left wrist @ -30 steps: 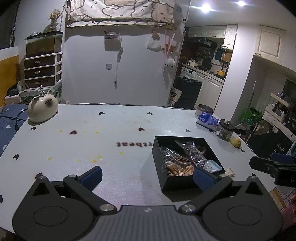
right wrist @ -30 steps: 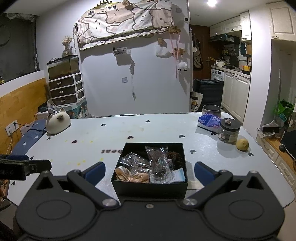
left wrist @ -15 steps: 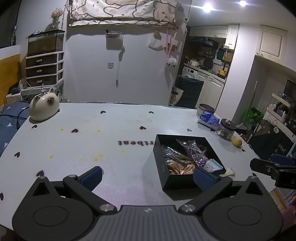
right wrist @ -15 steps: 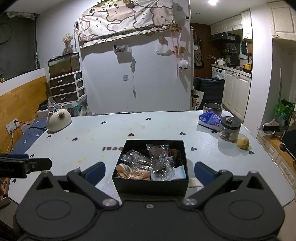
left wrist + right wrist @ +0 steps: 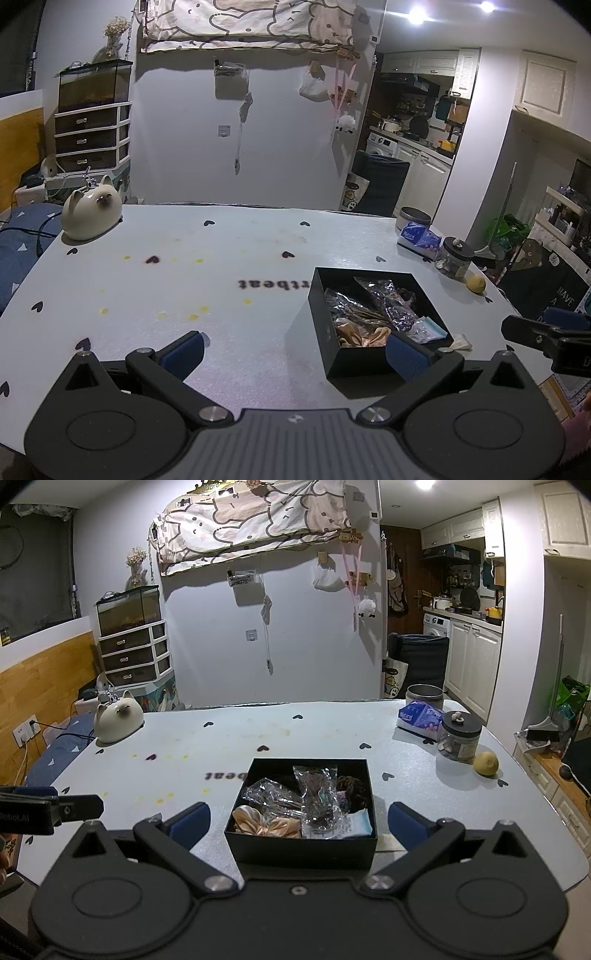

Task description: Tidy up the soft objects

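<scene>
Both tools [image 5: 295, 352] [image 5: 299, 821] crept back slightly, spread wide, empty; black box [image 5: 301, 843] before right one.

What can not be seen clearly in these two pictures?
- Printed word on the table: right view, the box hides its start.
- Box bottom: both views, the bags and scrunchie cover it.
- Jar contents: both views, too small.
- Table near edge: both views, hidden by the left gripper and right gripper bodies.
</scene>
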Tool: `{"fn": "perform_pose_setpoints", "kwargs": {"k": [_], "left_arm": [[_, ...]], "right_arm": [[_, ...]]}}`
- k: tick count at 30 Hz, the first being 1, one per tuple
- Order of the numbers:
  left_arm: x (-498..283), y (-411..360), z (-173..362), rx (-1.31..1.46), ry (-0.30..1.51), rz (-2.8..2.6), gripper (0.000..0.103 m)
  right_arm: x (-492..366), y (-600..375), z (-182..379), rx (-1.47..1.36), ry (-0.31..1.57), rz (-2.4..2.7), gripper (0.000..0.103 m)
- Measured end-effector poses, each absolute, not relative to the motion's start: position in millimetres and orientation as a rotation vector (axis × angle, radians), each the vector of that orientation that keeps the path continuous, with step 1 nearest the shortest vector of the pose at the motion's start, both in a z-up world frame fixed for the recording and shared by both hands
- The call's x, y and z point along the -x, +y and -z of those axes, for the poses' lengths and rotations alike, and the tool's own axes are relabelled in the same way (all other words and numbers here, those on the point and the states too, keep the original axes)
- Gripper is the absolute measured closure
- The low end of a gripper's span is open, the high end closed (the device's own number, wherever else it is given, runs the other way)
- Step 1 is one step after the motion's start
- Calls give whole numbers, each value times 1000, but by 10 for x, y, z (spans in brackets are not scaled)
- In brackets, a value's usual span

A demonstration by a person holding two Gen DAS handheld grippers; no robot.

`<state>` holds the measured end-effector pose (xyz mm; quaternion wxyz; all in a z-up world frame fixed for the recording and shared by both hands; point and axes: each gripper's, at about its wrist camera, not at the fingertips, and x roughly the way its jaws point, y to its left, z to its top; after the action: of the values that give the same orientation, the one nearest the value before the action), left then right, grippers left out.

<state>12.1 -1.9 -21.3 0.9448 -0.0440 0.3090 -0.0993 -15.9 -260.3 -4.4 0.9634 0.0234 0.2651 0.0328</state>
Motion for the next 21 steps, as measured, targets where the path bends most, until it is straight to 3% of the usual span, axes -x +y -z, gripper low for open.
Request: {"fn": "perform_pose_setpoints", "kwargs": {"k": [21], "left_arm": [[-109, -15, 206, 88, 631, 194, 0]], "right_arm": [[162, -2601, 48, -49, 538, -66, 0]]}}
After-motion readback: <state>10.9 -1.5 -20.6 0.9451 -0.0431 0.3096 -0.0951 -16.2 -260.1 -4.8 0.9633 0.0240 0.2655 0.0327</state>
